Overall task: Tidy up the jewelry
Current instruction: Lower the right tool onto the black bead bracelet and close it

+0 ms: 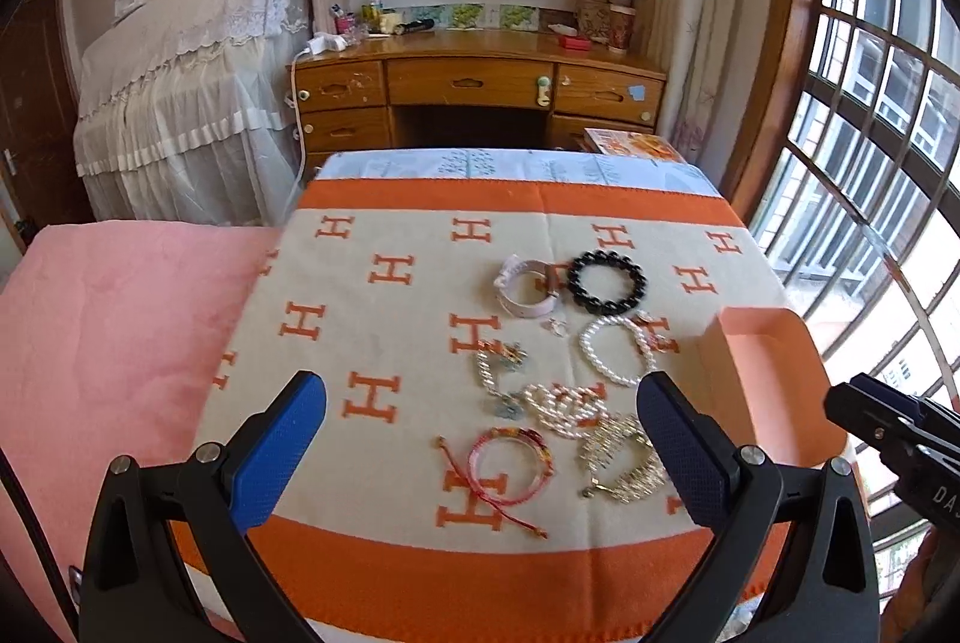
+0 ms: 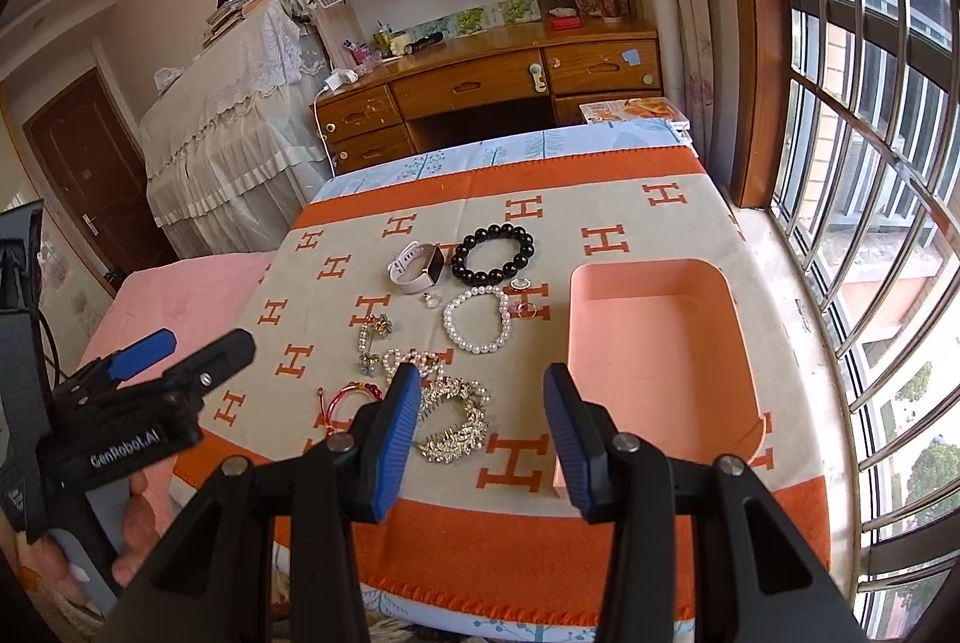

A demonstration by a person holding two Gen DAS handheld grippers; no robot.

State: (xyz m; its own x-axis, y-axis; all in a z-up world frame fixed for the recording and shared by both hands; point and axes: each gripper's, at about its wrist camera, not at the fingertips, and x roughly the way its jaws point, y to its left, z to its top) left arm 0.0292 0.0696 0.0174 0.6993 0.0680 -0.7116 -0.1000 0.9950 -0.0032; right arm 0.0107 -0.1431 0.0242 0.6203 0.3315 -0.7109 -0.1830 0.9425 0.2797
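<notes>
Blue-padded and spread wide, our right gripper (image 2: 477, 436) hangs empty over the near edge of the orange-and-cream cloth (image 2: 612, 241), and the thing closest to it is the gold rhinestone comb (image 2: 453, 424), just ahead and slightly left of the gap between its fingers. We judge this the likeliest first pick: the comb curves in an arc running roughly left to right, so the fingers would need to close across its narrow width. Our left gripper (image 1: 480, 454) is also wide open and holds nothing; in its own view the red cord bracelet (image 1: 510, 460) lies between its fingers, with the comb (image 1: 621, 457) beside the right finger.

To the right of the comb sits the pink tray (image 2: 660, 343), empty, its near wall close to the right gripper's right finger. Bare cloth lies between comb and tray, so a short sideways carry looks unobstructed.

Farther out, the pieces crowd: a small pearl cluster (image 2: 414, 364) touches the comb's far side, then the pearl bracelet (image 2: 477, 320), the white watch (image 2: 417, 268) and the black bead bracelet (image 2: 493, 254). We should lift the comb carefully to avoid dragging the pearls.
</notes>
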